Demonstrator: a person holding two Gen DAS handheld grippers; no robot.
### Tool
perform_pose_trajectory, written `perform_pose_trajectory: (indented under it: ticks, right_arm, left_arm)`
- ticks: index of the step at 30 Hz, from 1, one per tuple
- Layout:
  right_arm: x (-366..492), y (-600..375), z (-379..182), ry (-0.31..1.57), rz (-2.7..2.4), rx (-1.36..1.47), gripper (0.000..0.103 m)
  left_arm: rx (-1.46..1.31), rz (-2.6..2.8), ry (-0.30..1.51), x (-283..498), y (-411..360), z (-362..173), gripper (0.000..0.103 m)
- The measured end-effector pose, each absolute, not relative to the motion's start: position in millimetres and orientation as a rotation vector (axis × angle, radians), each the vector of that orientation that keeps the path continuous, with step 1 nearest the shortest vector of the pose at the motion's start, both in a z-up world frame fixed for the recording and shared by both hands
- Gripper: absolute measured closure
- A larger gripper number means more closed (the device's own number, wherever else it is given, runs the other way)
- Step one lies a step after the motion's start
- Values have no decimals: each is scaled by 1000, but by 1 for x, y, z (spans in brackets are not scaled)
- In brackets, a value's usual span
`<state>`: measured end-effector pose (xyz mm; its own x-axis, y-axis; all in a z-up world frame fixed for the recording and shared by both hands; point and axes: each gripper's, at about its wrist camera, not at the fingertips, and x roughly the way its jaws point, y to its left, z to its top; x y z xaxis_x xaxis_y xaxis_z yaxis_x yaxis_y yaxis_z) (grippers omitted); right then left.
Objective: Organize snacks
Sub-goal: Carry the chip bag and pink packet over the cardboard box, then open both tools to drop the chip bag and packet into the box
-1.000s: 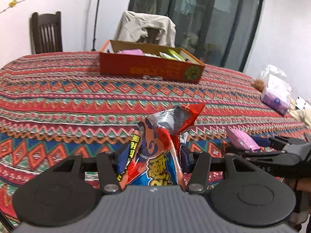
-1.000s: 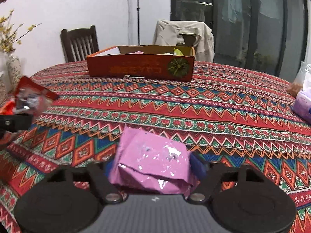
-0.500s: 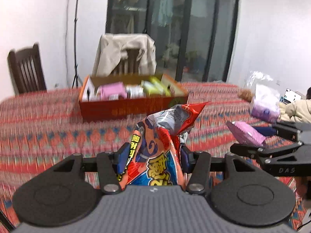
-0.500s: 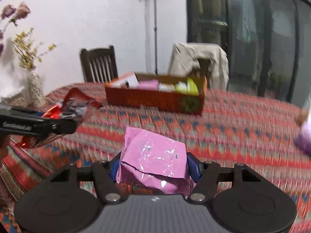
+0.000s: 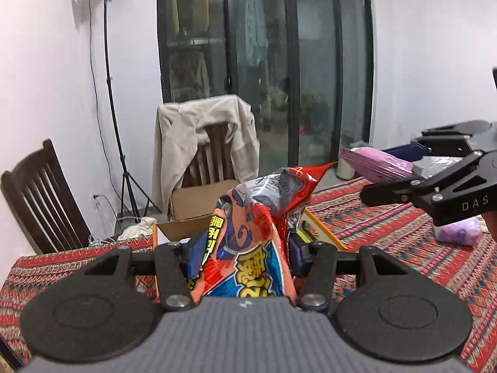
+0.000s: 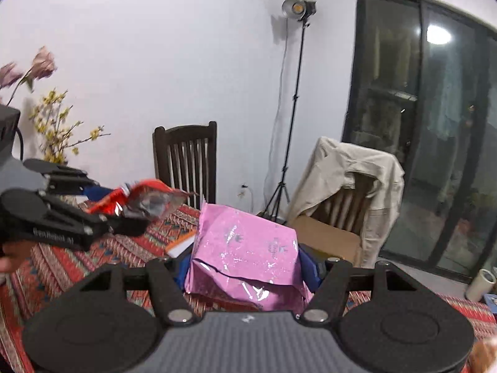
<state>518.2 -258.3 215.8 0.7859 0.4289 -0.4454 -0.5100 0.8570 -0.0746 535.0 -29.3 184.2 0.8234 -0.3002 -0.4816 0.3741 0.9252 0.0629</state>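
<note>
Showing, in the left wrist view, the left gripper (image 5: 247, 256) with both blue pads pressed against a red/blue snack bag (image 5: 251, 242), i.e. clamped on it; the bag's crumpled silver-red top stands above the fingers. Behind the bag, parts of an orange snack box (image 5: 323, 231) show w/ a brown cardboard flap (image 5: 198, 203) above it, resting on the patterned tablecloth (image 5: 388, 236). At right, the right gripper (image 5: 400, 168) holds a pink packet (image 5: 379, 163) in the air above the cloth. A purple pouch (image 5: 458, 231) lies on the cloth at far right. Background: chair w/ beige jacket (image 5: 205, 143), dark wooden chair (image 5: 37, 199), light stand (image 5: 108, 93).

Right wrist view: right gripper (image 6: 245, 265) closed on the pink packet (image 6: 245, 251), which fills the gap between its pads, creased across the middle. At left, the left gripper (image 6: 102, 208) carries the snack bag (image 6: 149, 197) above the tablecloth (image 6: 62, 267). The box is mostly hidden behind the packet; only a white-orange edge (image 6: 181, 244) and a cardboard flap (image 6: 326, 237) show. Flowers (image 6: 56, 124) at far left.
</note>
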Motion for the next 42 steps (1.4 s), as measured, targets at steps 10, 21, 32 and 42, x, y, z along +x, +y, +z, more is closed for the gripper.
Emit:
perform_pose_trajectory:
  ticks: [10,21,32,42]
  right_arm:
    - [700,-198,160,683,460,-223,37]
    - [773,-177,26,854,375,-250,44]
    - [762,-175,30,870,355,-281,21]
    - [720,-213,137,811,291,-158,15]
  left_arm:
    - [48,-247,711,717,-31,126,50]
    - [-53,-168,894,776,-26,16,50]
    - [-56,-119,945,767,-18,28,16]
    - [-8,-95,802,701,-11,154,3]
